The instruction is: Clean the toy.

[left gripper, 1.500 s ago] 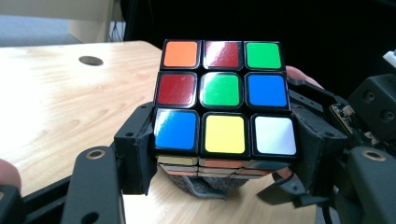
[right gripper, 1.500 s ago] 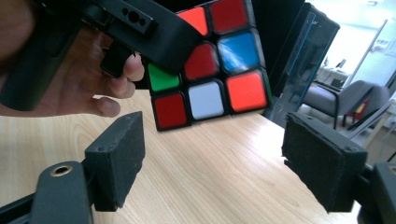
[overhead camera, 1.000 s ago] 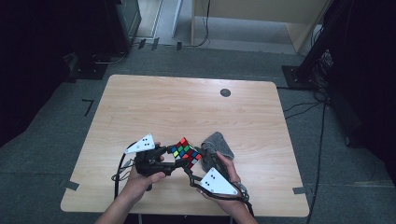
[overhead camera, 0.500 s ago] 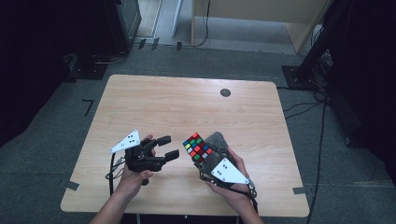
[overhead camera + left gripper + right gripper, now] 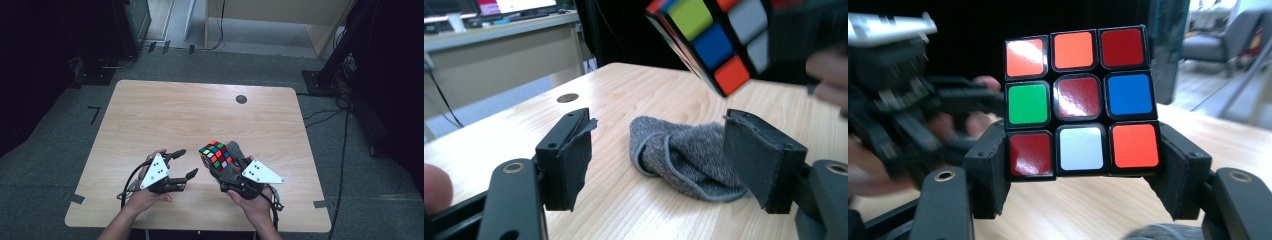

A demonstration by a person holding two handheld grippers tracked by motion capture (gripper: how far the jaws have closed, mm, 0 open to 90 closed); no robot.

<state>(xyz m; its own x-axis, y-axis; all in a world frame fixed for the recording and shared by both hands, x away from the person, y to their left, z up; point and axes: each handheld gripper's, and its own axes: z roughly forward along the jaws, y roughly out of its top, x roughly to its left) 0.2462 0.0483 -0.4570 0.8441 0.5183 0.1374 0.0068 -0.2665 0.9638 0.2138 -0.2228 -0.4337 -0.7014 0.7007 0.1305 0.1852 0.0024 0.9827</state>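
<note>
Two grippers at work, cube unsolved: right gripper (image 5: 1080, 185) clamped on the bottom layer of the Rubik's cube (image 5: 1080, 102), lifted off the table (image 5: 165, 115) above the grey sock (image 5: 684, 155). Left gripper (image 5: 664, 165) just parted, jaws bare, apart from the cube. Colours mixed; most turning probably left.
</note>
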